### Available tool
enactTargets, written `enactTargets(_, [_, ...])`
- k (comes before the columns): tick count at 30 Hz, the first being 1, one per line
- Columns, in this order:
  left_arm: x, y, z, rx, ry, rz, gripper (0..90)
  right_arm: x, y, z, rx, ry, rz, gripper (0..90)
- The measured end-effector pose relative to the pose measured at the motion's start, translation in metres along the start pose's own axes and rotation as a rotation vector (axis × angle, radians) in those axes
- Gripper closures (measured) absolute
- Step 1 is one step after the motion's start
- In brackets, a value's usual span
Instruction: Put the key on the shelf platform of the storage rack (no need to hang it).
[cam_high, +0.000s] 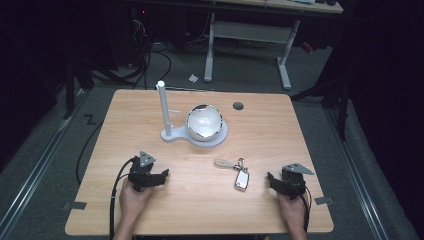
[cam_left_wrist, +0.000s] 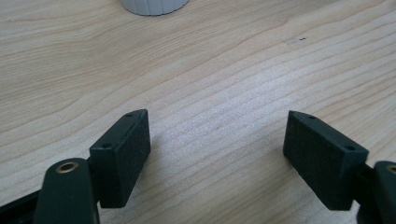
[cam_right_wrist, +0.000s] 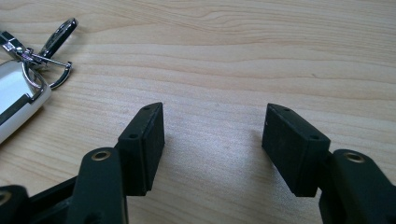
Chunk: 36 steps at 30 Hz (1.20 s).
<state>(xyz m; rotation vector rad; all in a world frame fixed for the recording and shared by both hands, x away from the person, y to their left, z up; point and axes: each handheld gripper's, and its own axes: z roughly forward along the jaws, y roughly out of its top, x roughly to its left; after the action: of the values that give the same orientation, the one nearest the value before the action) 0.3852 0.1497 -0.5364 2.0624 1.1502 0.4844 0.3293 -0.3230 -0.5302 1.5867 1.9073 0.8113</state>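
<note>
Tools sat wide open and empty on the worktop (cam_high: 150, 125): left tool (cam_high: 161, 176), right tool (cam_high: 272, 180). Key fob (cam_high: 241, 179) lay just inboard of the right tool, stand (cam_high: 192, 131) well ahead. I'd square the jaws across the fob's body, not its ring.

Light wooden table (cam_high: 150, 210) with a white stand (cam_high: 192, 134) near the middle and keys (cam_high: 239, 175) lying nearer the front.

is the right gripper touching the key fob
Apart. In the right gripper view, bare table lies between the open right gripper and the key fob.
</note>
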Motion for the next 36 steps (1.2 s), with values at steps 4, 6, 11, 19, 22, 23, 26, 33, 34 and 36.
enactTargets(4, [0.0001,0.0000,0.0000,0.000,-0.001,0.000,23.6,0.0000,0.0000,0.0000,0.000,0.000,0.000,39.4])
enactTargets(6, [0.0001,0.0000,-0.0001,0.000,-0.001,0.000,23.7,0.0000,0.0000,0.0000,0.000,0.000,-0.002,39.4])
enactTargets(11, [0.0002,0.0000,0.0000,0.000,0.000,0.002,23.7,0.0002,0.0000,0.0000,-0.001,-0.001,0.001,39.5])
enactTargets(19, [0.0002,0.0001,-0.0001,0.000,-0.001,0.001,23.7,0.0007,-0.0001,-0.0003,0.001,-0.004,0.001,39.8])
enactTargets(22, [0.0002,0.0001,0.0000,0.000,-0.001,0.000,23.7,0.0011,-0.0004,-0.0004,-0.003,0.004,-0.012,41.1])
enactTargets(23, [0.0001,0.0000,0.0000,0.000,0.000,0.000,23.7,0.0011,-0.0004,-0.0004,-0.003,0.004,-0.012,41.1])
enactTargets(26, [0.0002,0.0001,-0.0001,0.000,-0.001,0.000,23.8,0.0014,-0.0004,-0.0009,-0.001,0.014,-0.021,43.2])
enactTargets(33, [0.0001,0.0001,-0.0001,0.000,-0.001,-0.001,23.8,0.0000,-0.0008,-0.0027,-0.003,0.054,-0.019,48.1])
enactTargets(34, [0.0001,0.0001,0.0000,0.000,-0.001,-0.001,23.8,-0.0004,-0.0008,-0.0031,-0.003,0.061,-0.012,48.9])
enactTargets(36, [0.0001,0.0001,-0.0001,0.000,-0.001,-0.001,23.8,0.0002,-0.0007,-0.0041,0.002,0.070,-0.013,50.7])
